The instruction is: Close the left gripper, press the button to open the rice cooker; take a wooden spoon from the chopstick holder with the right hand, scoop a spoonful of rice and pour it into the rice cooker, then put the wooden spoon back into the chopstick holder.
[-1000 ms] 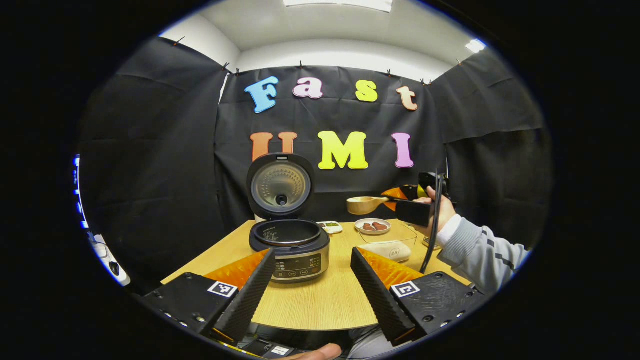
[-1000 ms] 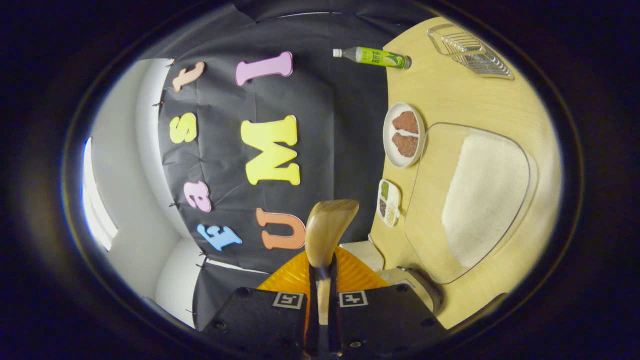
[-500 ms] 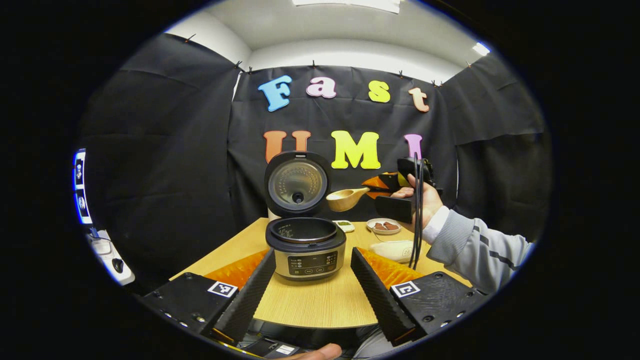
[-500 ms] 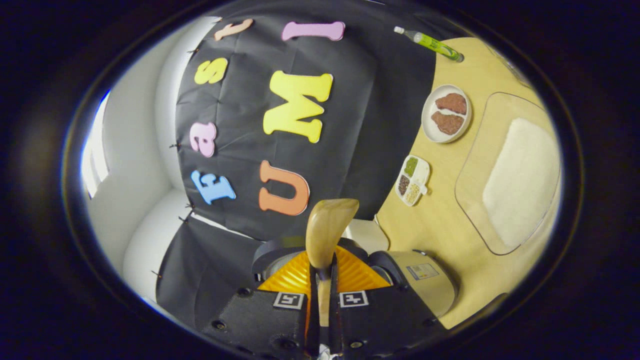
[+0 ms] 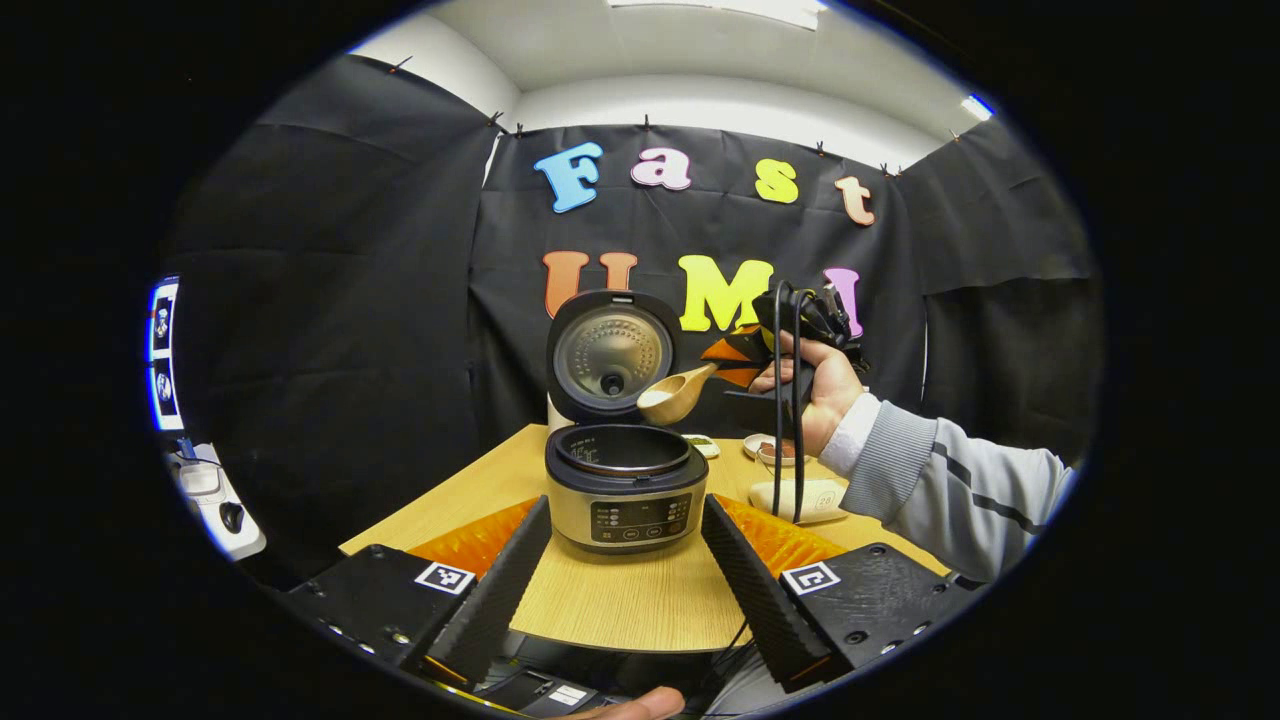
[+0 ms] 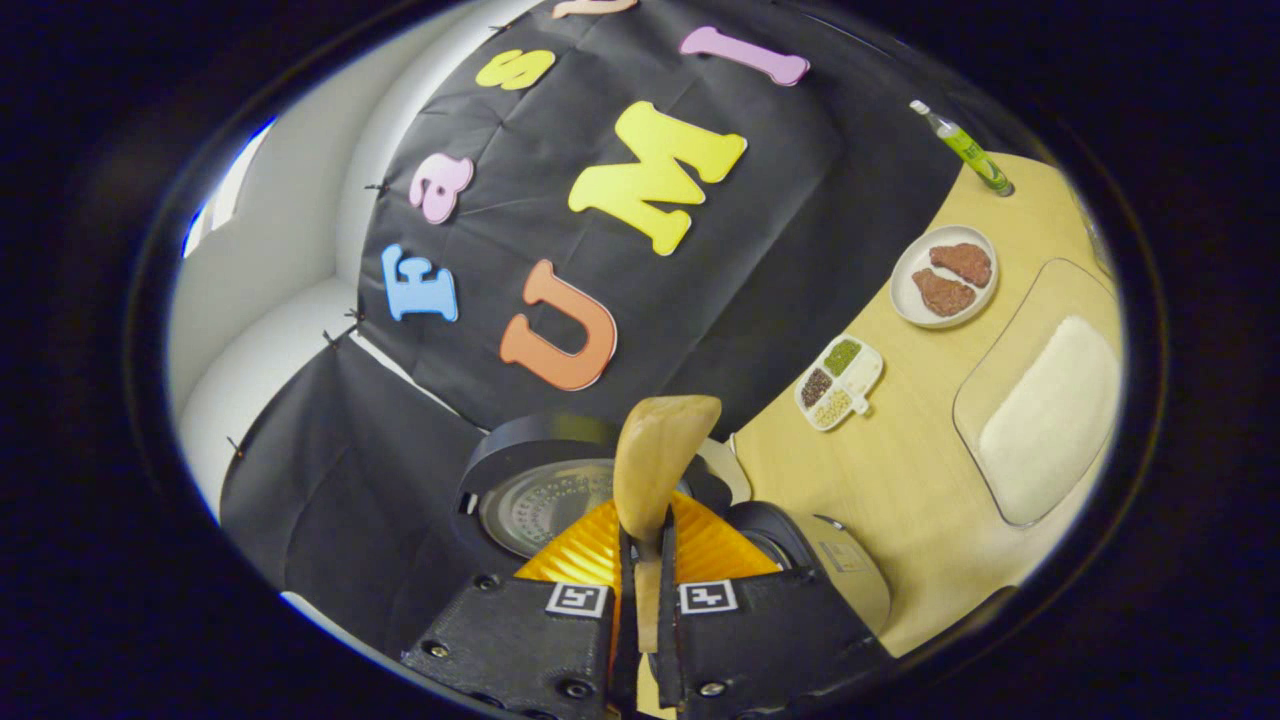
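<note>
Pale wooden counter [image 5: 640,610] carries your open silver-and-black rice cooker [image 5: 625,490]. Your right tool [image 6: 640,600] clenches the light wooden spoon [image 5: 675,397], its bowl just above the cooker's rim. Centre it over the pot, then tip slowly. Your left tool [image 5: 625,580] stays released, nearer you.

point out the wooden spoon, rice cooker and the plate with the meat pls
wooden spoon [image 5: 672,397]: left gripper view, on its bowl.
rice cooker [image 5: 626,506]: left gripper view, on its front panel.
plate [image 6: 912,302]: right gripper view, on its bare rim.
</note>
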Available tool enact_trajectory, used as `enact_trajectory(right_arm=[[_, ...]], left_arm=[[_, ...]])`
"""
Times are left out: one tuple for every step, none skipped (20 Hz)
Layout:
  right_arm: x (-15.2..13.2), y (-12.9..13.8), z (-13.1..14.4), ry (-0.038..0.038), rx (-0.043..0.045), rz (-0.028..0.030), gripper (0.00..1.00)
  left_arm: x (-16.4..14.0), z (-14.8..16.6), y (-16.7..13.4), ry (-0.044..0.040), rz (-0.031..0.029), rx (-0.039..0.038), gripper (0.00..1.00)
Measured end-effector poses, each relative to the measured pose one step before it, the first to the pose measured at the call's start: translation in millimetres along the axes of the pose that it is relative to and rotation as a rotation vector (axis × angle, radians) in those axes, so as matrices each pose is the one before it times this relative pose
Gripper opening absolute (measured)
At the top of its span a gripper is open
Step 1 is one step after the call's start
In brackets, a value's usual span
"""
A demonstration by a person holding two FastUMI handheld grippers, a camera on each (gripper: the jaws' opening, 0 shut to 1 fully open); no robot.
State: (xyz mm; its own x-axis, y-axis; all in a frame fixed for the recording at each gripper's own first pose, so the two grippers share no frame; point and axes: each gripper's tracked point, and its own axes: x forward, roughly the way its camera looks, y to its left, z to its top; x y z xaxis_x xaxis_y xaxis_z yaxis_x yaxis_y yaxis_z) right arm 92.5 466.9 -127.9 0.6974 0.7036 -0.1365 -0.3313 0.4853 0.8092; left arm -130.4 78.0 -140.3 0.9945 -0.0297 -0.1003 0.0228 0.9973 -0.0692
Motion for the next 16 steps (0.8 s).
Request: enact_trajectory(right_arm=[[0.71,0.20,-1.32,-0.00959,-0.03444,-0.00919,0.13],[2.50,0.67,-0.30,-0.01212,-0.03331,-0.00519,0.13],[2.01,-1.91,-0.38,-0.01038,-0.04704,-0.01740,0.13],[2.83,0.59,-1.67,-0.00621,-0.04805,-0.00928,0.13],[1.33,0.97,-3.57,-0.00558,-0.05624,-0.01727,0.13],[-1.14,0.88,-2.74,0.00078,-0.05568,-0.01005,0.13],[-1.94,3.41,-0.95,-0.00145,-0.04992,-0.00943,0.13],[-0.52,2.40,-2.16,-0.00248,-0.04213,-0.00467,0.13],[-0.91,1.85,-3.27,0.00030,-0.03989,-0.00632,0.13],[-0.59,-1.47,0.92,-0.01328,-0.02401,-0.01921,0.13],[-0.59,4.15,1.84,-0.01660,-0.01954,-0.00067,0.13],[-0.91,3.24,0.20,-0.00549,-0.03428,-0.00003,0.13],[-1.23,6.28,0.20,-0.00507,-0.02584,0.01171,0.13],[-1.43,3.96,-0.56,-0.00494,-0.02707,0.00202,0.13],[-2.36,2.51,1.70,-0.00593,-0.02527,-0.00072,0.13],[-1.35,3.96,0.78,-0.00691,-0.02309,0.00155,0.13]], left_arm=[[-0.46,-0.73,1.52,-0.00125,-0.00209,-0.00324,0.96],[-0.29,-1.47,1.69,-0.00397,0.00036,-0.00312,0.96],[0.15,-0.23,2.06,-0.00280,0.00131,-0.00491,0.96],[-0.82,-1.57,1.87,0.00050,-0.00070,-0.00633,0.96],[-0.01,-1.83,2.32,0.00401,0.00106,-0.00451,0.96],[0.65,-1.07,1.98,0.00382,0.00692,-0.00241,0.96],[0.58,-0.11,2.06,0.00067,0.00599,0.00003,0.96],[-1.49,0.82,1.44,0.00070,0.00225,0.00016,0.96],[-0.57,-0.46,0.13,0.00073,0.00125,-0.00019,0.96],[1.26,-1.79,-1.14,0.00240,-0.00192,0.00035,0.95],[-0.64,-1.55,-1.89,0.00430,-0.00231,0.00235,0.94],[0.98,0.38,0.26,0.00211,0.00076,0.00378,0.94],[-0.07,1.04,-0.10,-0.00349,0.00108,0.00436,0.94],[-1.21,0.90,2.09,-0.00435,-0.00021,0.00083,0.94],[-0.47,1.27,0.18,-0.00231,-0.00143,-0.00260,0.94],[-0.25,-1.27,1.03,-0.00166,-0.00070,-0.00403,0.94]])
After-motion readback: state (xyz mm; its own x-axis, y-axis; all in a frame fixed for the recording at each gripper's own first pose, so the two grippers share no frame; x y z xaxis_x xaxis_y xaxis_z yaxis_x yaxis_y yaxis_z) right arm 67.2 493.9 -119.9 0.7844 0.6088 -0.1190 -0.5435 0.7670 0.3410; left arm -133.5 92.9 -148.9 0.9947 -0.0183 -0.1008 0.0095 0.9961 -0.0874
